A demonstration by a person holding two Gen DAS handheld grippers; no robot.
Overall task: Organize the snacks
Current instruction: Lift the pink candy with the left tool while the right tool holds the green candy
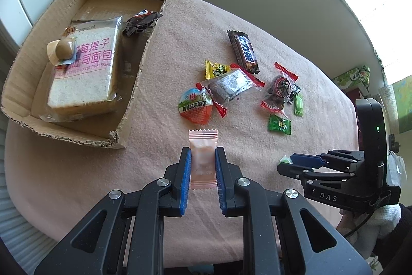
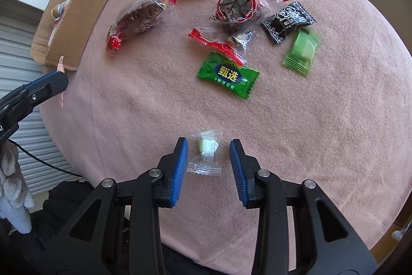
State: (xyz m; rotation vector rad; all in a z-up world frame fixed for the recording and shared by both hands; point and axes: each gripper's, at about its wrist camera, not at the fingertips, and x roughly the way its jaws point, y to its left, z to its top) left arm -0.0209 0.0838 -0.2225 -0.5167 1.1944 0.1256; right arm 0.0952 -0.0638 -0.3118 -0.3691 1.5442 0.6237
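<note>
The left gripper (image 1: 203,166) clamps a pale pink sachet (image 1: 203,159), its long axis running straight ahead along the fingers, crimped end forward. The right gripper (image 2: 208,161), pointing straight down, stands parted around a clear-wrapped green candy (image 2: 207,152) lying lengthwise between the untouching pads, on the pink cloth (image 2: 309,133).

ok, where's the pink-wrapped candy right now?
In the left wrist view the pink-wrapped candy is clamped between the left gripper fingers, just in front of the cardboard box corner, below the orange egg packet.
</note>
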